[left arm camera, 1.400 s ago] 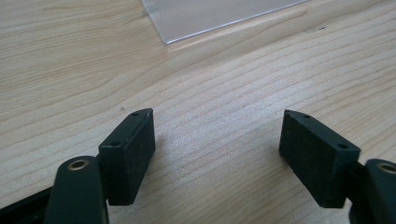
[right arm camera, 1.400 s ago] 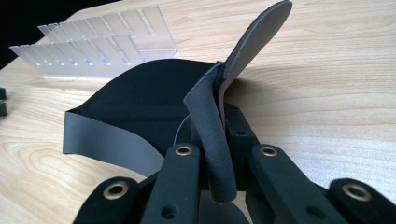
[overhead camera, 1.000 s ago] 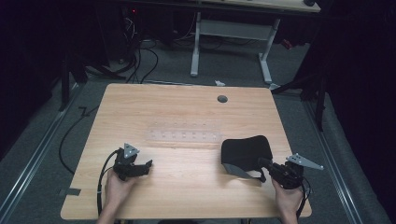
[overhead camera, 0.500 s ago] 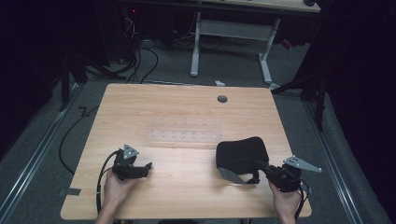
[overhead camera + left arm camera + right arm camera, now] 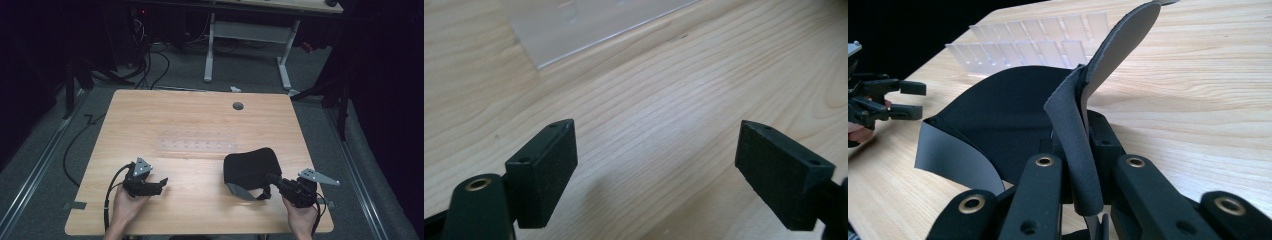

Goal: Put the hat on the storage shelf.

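A black flexible pad (image 5: 250,165) with a grey underside lies on the right half of the wooden table (image 5: 200,120). My right gripper (image 5: 269,180) is shut on its near right edge, and that edge is folded up and curls over between the jaws. In the right gripper view the pinched flap (image 5: 1075,130) stands upright in my right gripper (image 5: 1079,150), with the grey underside (image 5: 948,155) lifted at the left. My left gripper (image 5: 161,184) rests low over bare wood at the near left, clear of the pad. It (image 5: 656,170) is open, with nothing between its jaws.
A clear plastic tray with a row of small cells (image 5: 197,145) lies flat at the table's middle, just behind the pad; its corner (image 5: 584,25) shows ahead of the left jaws. A round cable hole (image 5: 238,106) is near the far edge. Cables and a desk frame stand beyond the table.
My right gripper has moved left with the pad's edge in it, pushing the pad leftward and folding it more. The left gripper has stayed put.
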A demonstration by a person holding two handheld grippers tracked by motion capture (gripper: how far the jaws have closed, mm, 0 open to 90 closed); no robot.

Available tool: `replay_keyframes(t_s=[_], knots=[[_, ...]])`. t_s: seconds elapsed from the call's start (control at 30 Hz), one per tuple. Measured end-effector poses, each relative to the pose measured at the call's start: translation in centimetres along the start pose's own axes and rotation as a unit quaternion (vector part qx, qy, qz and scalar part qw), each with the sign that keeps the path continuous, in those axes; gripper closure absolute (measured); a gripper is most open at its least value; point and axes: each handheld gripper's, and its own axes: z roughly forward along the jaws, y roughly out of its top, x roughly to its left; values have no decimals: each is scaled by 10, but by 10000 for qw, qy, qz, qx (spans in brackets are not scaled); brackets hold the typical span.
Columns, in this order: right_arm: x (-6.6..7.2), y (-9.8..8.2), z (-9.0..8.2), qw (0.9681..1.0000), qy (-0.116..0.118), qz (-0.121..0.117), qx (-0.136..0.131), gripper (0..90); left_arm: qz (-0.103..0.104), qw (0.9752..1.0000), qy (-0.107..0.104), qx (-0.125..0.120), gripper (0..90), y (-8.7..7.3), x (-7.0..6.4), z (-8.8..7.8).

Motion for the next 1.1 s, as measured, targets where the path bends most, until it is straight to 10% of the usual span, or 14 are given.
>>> replay_keyframes(t_s=[0.5,1.1], knots=[[25,8,17,9989,397,-154,173,852,560,9940,-942,63,161,1,-54,-15],[46,13,41,9953,861,-159,413,851,782,9862,-1446,175,124,-5,-86,-12]])
